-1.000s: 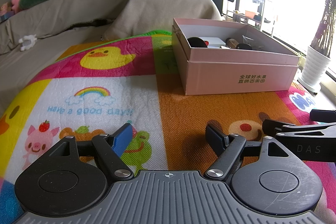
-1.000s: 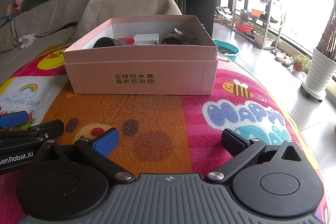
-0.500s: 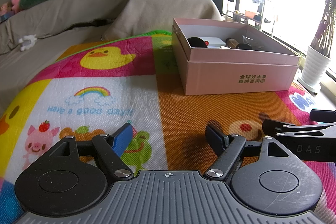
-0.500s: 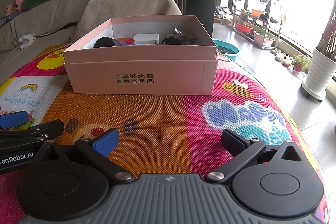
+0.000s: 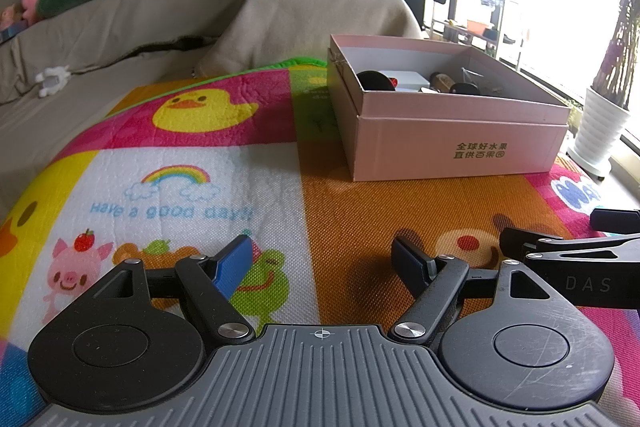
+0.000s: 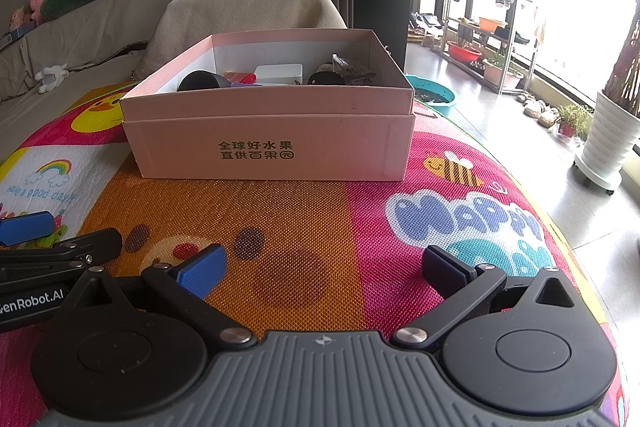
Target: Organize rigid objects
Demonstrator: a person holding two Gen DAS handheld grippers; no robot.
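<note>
A: Start close. What are the tools doing?

B: The left tool (image 5: pixel 322 259) sits low over the bright cartoon-printed foam play mat (image 5: pixel 192 187), its blue-padded fingers spread wide with nothing between them. The right tool (image 6: pixel 322 267) is just beside it, spread just as wide and likewise empty

A: And the things to sort?

B: Farther on, in the pale pink cardboard box with printed Chinese characters (image 6: pixel 272 147), which stands on the mat, well apart from both tools. I see a black rounded cup-like object (image 6: pixel 198 81), a white rectangular plastic case (image 6: pixel 278 73), a small red piece (image 6: pixel 240 77) and a dark round item (image 6: pixel 326 79) beside something crinkled and clear I can't identify

A: How would they handle?

B: My guess: all light and stiff, so they won't deform under the pads. The black one looks smooth and curved, likely to slip or roll; I'd pinch it across its narrow body. The white case has flat parallel sides, the easiest hold, taken across its short width

A: Anything awkward?

B: The box walls are tall and the pieces lie crowded, so coming in from straight above seems wisest. The box itself is thin card and probably slides if nudged

A: Beyond it?

B: A cloth-draped grey sofa (image 6: pixel 248 7)
</note>
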